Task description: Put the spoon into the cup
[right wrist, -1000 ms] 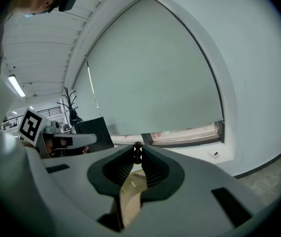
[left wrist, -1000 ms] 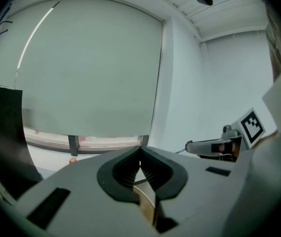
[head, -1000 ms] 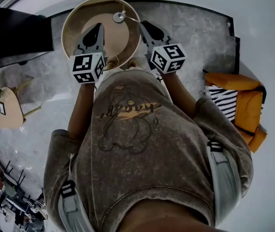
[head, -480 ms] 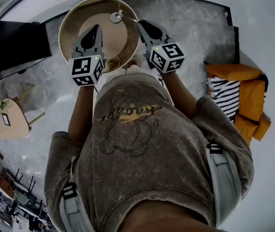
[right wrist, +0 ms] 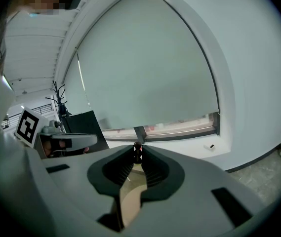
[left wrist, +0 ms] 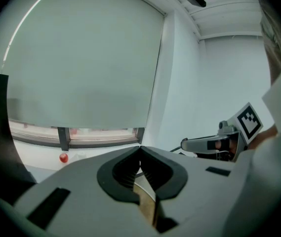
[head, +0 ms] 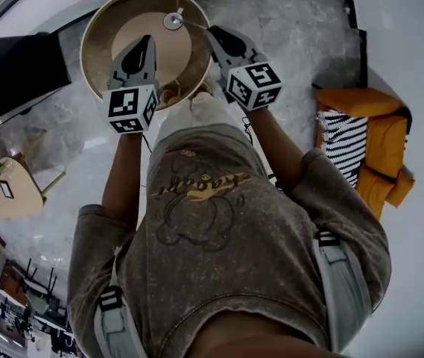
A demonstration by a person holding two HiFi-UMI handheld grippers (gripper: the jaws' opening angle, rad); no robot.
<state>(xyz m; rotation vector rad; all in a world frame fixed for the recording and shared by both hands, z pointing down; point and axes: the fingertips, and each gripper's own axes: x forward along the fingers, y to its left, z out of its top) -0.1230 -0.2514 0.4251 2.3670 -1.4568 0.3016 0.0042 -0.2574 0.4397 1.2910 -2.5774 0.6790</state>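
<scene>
- Clearly the right gripper [head: 213, 33] has the task's thing. Its jaws are drawn nearly together and pinch a thin dark stem at their very tips. I take that stem for the handle of the slim grey metal spoon [head: 173, 21], seen almost end-on.
- From above, the spoon reaches out of those jaws toward 10 o'clock, its long axis running 10-to-4 in line with the gripper. Its small round bowl hangs over the round tan wooden worktop [head: 106, 22], at about 1 o'clock inside the rim.
- The left gripper [head: 149, 43] hovers over the middle of the worktop, jaws closed tip to tip with nothing between them. The spoon's bowl lies near its tips at 1 o'clock, apart from them.
- No cup can be made out in any view. Both gripper views look past the worktop at a pale blind and window, so which way the cup lies from the spoon cannot be told.
- As I judge it, the coming move turns on getting the bowl end over the cup's mouth and tipping the long axis toward upright. The right hand, which holds the spoon, is the one placed to do it.
</scene>
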